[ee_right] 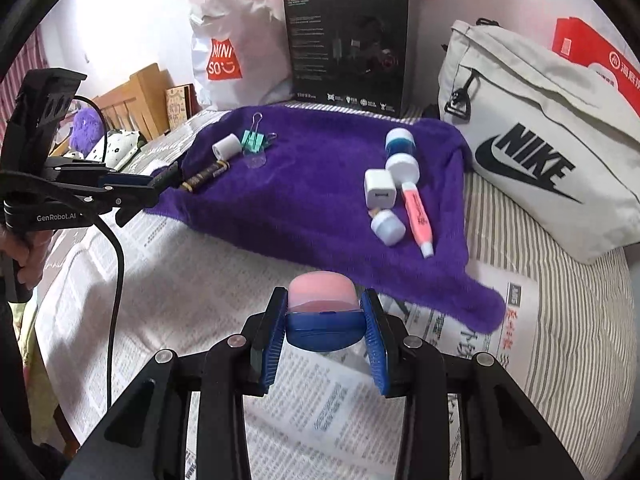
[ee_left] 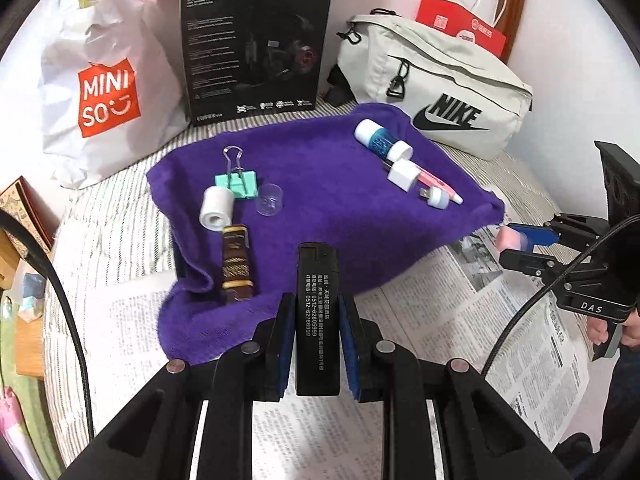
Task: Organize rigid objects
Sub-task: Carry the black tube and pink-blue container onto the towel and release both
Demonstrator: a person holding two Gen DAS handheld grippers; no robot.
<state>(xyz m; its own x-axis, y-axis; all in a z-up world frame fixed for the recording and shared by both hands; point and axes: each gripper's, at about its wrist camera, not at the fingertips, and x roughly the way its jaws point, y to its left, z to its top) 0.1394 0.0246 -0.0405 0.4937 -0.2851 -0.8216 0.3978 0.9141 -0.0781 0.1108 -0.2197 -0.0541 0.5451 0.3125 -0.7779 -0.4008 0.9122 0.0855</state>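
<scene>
Transport step: a black lighter [ee_left: 317, 312] is pinched by the left gripper [ee_left: 317, 344] and a pink-capped blue object [ee_right: 322, 312] by the right gripper [ee_right: 323, 340], both at lower frame centre, with placement onto the purple towel [ee_left: 320, 200] judged next.

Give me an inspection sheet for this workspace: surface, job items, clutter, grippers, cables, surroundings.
Surface: purple towel spread over newspaper on a striped bed cover.
Job's things: on the towel's left, white roll, mint binder clip, clear cap, brown ornate tube; on its right, blue-and-white bottle, white charger cube, pink highlighter, small white USB piece.
Clutter: nothing seen.
Grippers: left gripper, jaws shut on black lighter; right gripper, jaws shut on pink-and-blue container.
Cables: black cable hangs from the left gripper.
Surroundings: Miniso bag, black headset box, Nike bag, red bag.
</scene>
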